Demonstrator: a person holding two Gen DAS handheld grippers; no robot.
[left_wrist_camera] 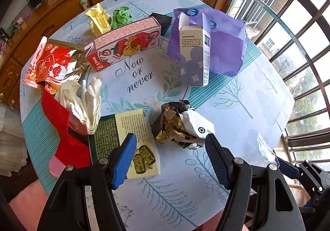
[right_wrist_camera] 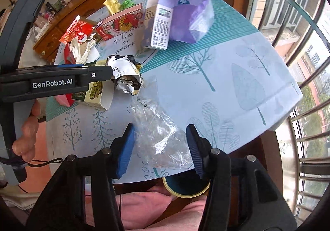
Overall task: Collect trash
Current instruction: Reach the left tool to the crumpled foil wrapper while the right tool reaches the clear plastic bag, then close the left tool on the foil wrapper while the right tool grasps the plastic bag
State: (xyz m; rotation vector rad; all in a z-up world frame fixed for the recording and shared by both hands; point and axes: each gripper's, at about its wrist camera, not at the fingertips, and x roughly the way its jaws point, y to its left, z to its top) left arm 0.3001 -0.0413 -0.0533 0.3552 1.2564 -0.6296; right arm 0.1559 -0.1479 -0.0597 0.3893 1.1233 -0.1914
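Trash on worktop (right_wrist_camera: 237, 78).
Right tongs (right_wrist_camera: 160, 140) clamping clear plastic bag (right_wrist_camera: 158, 132), pointing away lengthwise; left tongs (left_wrist_camera: 171, 148) wide, empty, above crumpled wrapper (left_wrist_camera: 181, 126).

The tablecloth (left_wrist_camera: 237, 107) reads "Now or never"; the left gripper (right_wrist_camera: 101, 74) reads "GenRobot.AI".

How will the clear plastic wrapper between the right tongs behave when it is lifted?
The clear plastic wrapper looks thin and crinkled, so it is probably very light and floppy and will likely sag from the right tongs. Its glossy film may slip. It hangs past the table edge, so it could drop.
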